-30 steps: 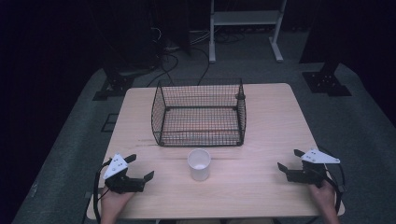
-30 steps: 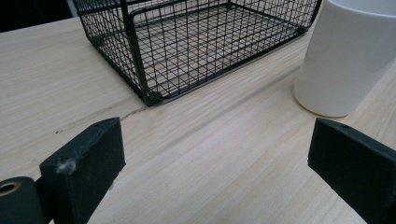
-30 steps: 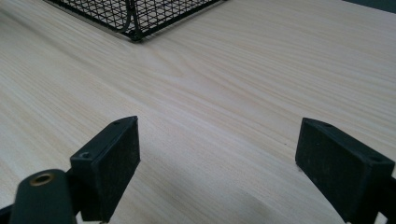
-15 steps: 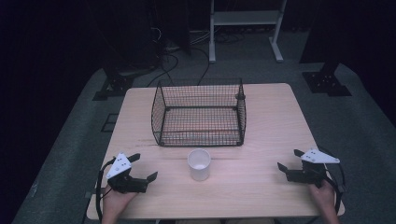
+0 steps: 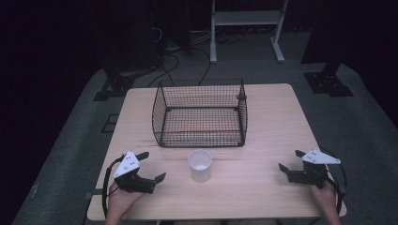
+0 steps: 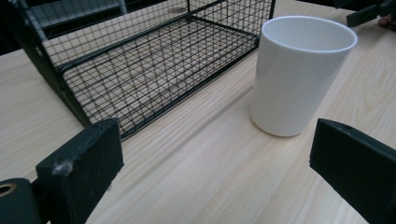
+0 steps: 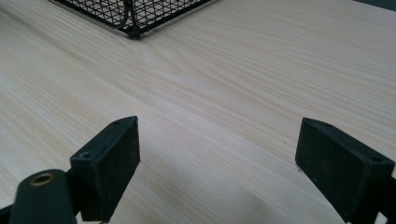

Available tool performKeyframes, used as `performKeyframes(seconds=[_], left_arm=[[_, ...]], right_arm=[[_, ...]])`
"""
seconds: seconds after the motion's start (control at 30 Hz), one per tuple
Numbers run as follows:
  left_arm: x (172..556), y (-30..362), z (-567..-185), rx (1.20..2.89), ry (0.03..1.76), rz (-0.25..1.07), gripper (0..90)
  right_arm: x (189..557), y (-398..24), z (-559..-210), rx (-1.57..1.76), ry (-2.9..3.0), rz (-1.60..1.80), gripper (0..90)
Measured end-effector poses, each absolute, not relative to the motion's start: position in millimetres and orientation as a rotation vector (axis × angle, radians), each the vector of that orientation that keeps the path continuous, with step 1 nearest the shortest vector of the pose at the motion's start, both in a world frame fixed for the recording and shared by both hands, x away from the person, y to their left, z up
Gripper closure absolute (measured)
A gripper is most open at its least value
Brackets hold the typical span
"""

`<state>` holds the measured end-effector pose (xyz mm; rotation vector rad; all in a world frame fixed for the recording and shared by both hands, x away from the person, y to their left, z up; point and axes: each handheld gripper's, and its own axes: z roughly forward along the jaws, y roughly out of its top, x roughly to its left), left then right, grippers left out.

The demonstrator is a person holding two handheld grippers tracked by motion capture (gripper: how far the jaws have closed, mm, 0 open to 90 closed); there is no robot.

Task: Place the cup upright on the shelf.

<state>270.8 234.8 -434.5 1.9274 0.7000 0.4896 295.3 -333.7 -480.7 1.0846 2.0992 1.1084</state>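
Your left gripper sits near the table's front-left corner, pointing toward the white cup. Its jaws have just been opening and now stand wide apart with nothing between them. In the left gripper view the two black jaws frame bare wood, and the white cup stands ahead of them, upright, clear of both pads. You are near the cup but not touching it.

The cup stands on the table close to the middle of the front edge, between your two grippers and nearer the left one. Its mouth faces up. Just behind it is the black wire basket, which takes up the centre of the table; cup and basket stand close together but apart, as the left gripper view shows, with a strip of wood between the cup's base and the wire basket's front wall.

Your right gripper rests near the front-right corner of the table, well apart from the cup. Its jaws are also spread wide and hold nothing; in the right gripper view there is plain table between them, with a corner of the basket at the top.
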Motion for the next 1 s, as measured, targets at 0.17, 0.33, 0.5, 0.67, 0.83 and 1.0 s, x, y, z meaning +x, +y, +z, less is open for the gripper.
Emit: performKeyframes(seconds=[0.17,0.33,0.5,0.67,0.83,1.0], left_arm=[[273.1,230.1,-429.8,1.942,0.689,0.459,2.0],[272.7,223.8,-423.4,1.963,0.656,0.439,2.0],[271.1,213.1,-413.7,1.991,0.606,0.424,2.0],[272.4,202.7,-407.1,2.0,0.568,0.414,2.0],[274.0,191.8,-404.9,2.018,0.538,0.401,2.0],[276.2,180.2,-404.5,2.042,0.512,0.38,2.0]], right_arm=[[295.6,-333.6,-480.7,1.084,2.103,1.105,13.1],[295.7,-333.3,-480.7,1.083,2.103,1.103,13.1],[295.9,-333.2,-480.8,1.085,2.105,1.102,13.1],[295.8,-333.2,-480.8,1.083,2.105,1.102,13.1],[295.9,-333.5,-480.7,1.084,2.106,1.105,13.1],[295.8,-333.5,-480.7,1.082,2.105,1.105,13.1]])
